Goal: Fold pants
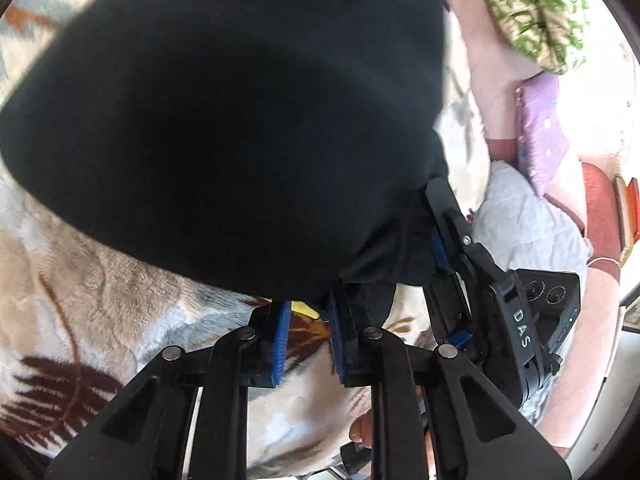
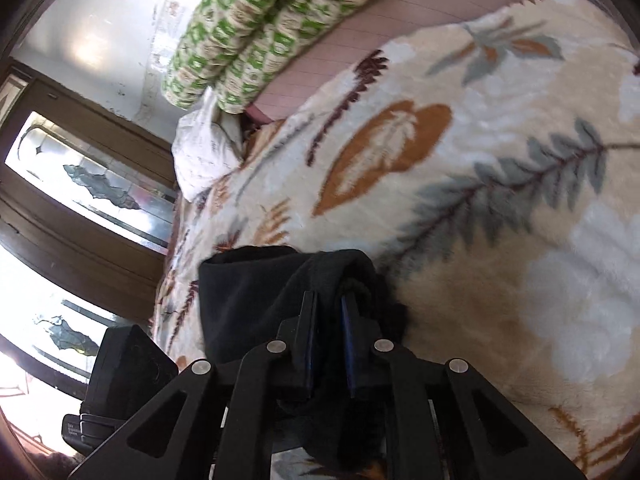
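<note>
My right gripper [image 2: 328, 320] is clamped on a bunched edge of the black pants [image 2: 256, 300], fabric pinched between its blue pads above the leaf-print blanket [image 2: 480, 160]. My left gripper [image 1: 308, 320] stands partly parted, its right finger against the pants [image 1: 224, 120]; whether it grips them I cannot tell. The pants hang lifted over the blanket [image 1: 100, 288], with green-patterned pillows [image 2: 256, 28] at the bed's far edge.

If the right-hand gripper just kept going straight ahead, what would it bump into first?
The right gripper, its jaws shut on the black pants, points at the leaf-patterned blanket. Past the bunched cloth it would probably meet that blanket first, though depth is hard to judge.
</note>
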`<state>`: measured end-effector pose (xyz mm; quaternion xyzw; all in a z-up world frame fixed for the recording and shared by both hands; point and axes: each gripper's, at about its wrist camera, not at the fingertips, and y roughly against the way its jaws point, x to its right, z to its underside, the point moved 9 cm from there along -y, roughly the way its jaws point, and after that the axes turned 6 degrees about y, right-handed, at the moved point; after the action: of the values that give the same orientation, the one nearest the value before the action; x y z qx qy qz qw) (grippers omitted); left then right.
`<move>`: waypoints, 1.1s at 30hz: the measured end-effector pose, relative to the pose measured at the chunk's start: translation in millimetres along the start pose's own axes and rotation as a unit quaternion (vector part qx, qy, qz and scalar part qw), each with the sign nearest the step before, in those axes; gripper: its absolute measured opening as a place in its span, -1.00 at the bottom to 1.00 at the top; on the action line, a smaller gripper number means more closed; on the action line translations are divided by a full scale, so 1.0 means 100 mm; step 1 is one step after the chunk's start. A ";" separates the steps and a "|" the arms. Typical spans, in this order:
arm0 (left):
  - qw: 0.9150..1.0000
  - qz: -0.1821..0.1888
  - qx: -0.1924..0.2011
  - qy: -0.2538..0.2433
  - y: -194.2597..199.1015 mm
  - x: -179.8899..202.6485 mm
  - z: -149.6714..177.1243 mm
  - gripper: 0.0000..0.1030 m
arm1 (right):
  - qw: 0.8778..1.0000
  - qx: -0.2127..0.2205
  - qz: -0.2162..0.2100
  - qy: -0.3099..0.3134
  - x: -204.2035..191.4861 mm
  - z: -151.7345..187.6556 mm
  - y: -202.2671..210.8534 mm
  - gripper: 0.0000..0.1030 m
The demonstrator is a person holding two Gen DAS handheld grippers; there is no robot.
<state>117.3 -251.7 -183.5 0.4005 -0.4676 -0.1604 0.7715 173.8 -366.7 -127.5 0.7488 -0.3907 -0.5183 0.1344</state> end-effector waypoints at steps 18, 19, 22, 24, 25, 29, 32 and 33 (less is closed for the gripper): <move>0.995 -0.005 -0.078 -0.062 0.34 -0.26 0.30 -0.66 | 0.996 0.010 0.048 -0.078 0.11 0.43 0.27 -0.16; 0.993 -0.006 -0.091 -0.080 0.45 -0.27 0.36 -0.66 | 0.996 0.028 0.038 -0.081 0.05 0.38 0.38 -0.16; 0.987 -0.002 -0.091 -0.134 0.86 -0.23 0.37 -0.66 | 0.995 0.057 0.045 -0.072 -0.09 0.33 0.66 0.02; 0.985 0.001 -0.066 -0.162 1.19 -0.18 0.22 -0.66 | 0.994 0.060 0.051 -0.075 -0.14 0.36 0.75 0.22; 0.984 0.006 -0.054 -0.172 1.32 -0.11 0.10 -0.64 | 0.994 0.061 0.056 -0.075 -0.16 0.38 0.79 0.23; 0.972 -0.044 -0.014 -0.229 1.47 0.18 -0.52 -0.27 | 0.993 0.062 0.049 -0.085 -0.18 0.37 0.73 0.31; 0.961 -0.085 -0.018 -0.261 1.35 0.24 -0.80 -0.22 | 0.993 0.043 0.047 -0.097 -0.07 0.41 0.61 0.38; 0.960 -0.089 -0.027 -0.265 1.30 0.21 -0.86 -0.22 | 0.993 0.038 0.053 -0.099 -0.03 0.40 0.55 0.38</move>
<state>184.4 -142.7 -92.0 0.3628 -0.6128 -0.3414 0.6134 113.5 -392.8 -109.7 0.6770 -0.4602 -0.5666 0.0937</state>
